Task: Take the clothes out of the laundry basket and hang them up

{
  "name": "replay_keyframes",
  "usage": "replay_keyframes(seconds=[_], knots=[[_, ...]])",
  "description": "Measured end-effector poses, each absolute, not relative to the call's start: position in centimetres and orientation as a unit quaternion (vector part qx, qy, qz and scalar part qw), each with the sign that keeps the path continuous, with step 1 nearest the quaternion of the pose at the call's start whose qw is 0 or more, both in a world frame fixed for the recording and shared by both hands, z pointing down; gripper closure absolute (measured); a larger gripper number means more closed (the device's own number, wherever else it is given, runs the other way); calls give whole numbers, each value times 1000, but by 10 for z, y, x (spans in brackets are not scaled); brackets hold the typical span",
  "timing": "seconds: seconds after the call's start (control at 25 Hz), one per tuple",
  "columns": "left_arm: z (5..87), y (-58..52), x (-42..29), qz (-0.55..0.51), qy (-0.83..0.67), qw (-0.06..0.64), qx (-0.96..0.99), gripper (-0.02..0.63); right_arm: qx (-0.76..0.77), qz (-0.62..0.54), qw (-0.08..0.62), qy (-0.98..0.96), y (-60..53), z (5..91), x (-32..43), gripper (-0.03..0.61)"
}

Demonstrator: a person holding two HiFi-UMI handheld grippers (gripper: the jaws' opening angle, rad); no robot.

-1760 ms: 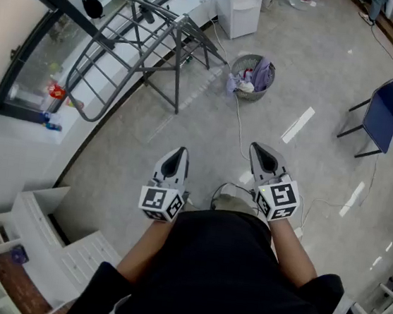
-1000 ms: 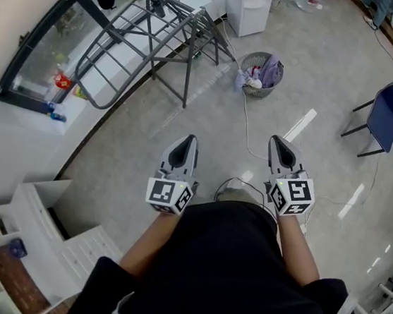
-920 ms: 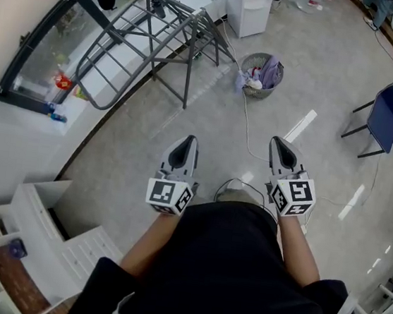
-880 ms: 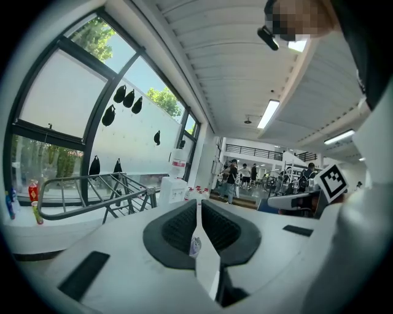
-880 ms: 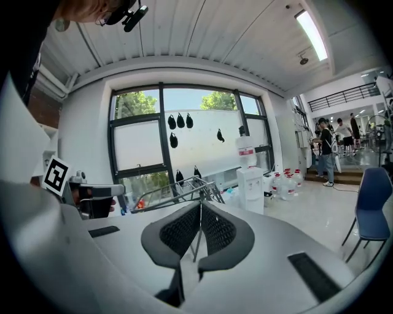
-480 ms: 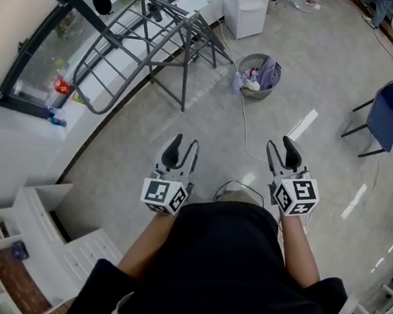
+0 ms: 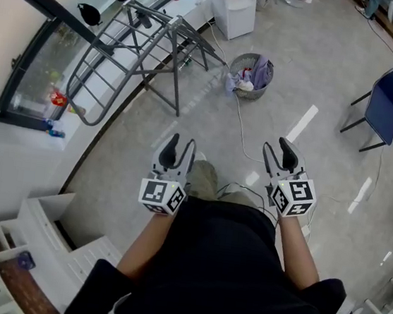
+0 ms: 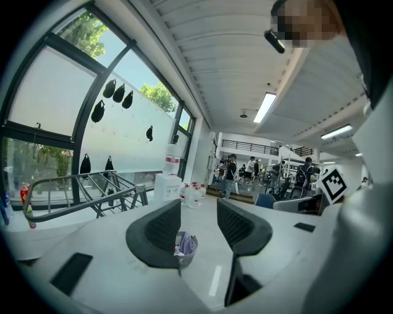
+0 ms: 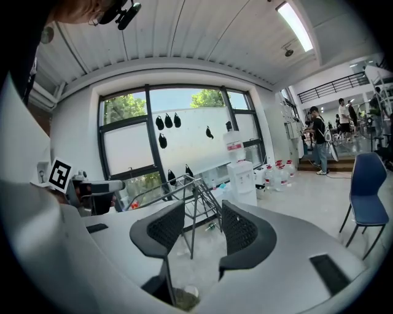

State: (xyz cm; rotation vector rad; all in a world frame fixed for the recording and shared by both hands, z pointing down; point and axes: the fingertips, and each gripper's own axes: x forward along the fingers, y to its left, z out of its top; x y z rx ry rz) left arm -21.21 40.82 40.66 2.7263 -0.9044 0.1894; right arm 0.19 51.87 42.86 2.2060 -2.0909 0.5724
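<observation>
Left hand-held gripper [image 7: 182, 142] is held low in front of the person's body, on the near side of the laundry basket [image 7: 250, 94] and left of it in the head view. Its jaws have just been opening and now stand moderately wide, with only bare floor [image 7: 320, 75] between them. Its own view looks across the room and shows the basket far off, in the gap close to the left jaw.

Right hand-held gripper [image 7: 276, 147] is alongside, also short of the basket and a little to its right. Its jaws have likewise just been opening, stand at much the same width, and grip nothing. Through their gap, its own view shows a leg of the drying rack [image 7: 135, 46], well beyond.

A shoe [image 7: 204, 178] pokes out between the two grippers, nearer the person than the basket. A thin cable [image 7: 240, 133] runs over the grey floor from the person's feet up to the basket.

The basket is a round wire-mesh one, upright on the floor and well apart from both grippers. The clothes [image 7: 261, 72] lie in it: a purple piece heaped toward the back, something white toward the front, and a pale purple piece hanging over the rim on the left.

The grey metal drying rack stands unfolded to the left of the basket, near it. A white water dispenser [image 7: 233, 4] stands behind the basket, slightly left. A blue chair [image 7: 391, 105] stands well to the right of the basket.
</observation>
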Motion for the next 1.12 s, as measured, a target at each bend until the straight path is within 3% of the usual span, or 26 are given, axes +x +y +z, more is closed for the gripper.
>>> replay_keyframes(seconds=[0.52,1.12], knots=[[458,303,-121,87,-254,125,955,446,752,221,46,-620,461,456,70,420],[492,116,-18,94,-195,191,957,446,767,248,90,-586,258,468,157,420]])
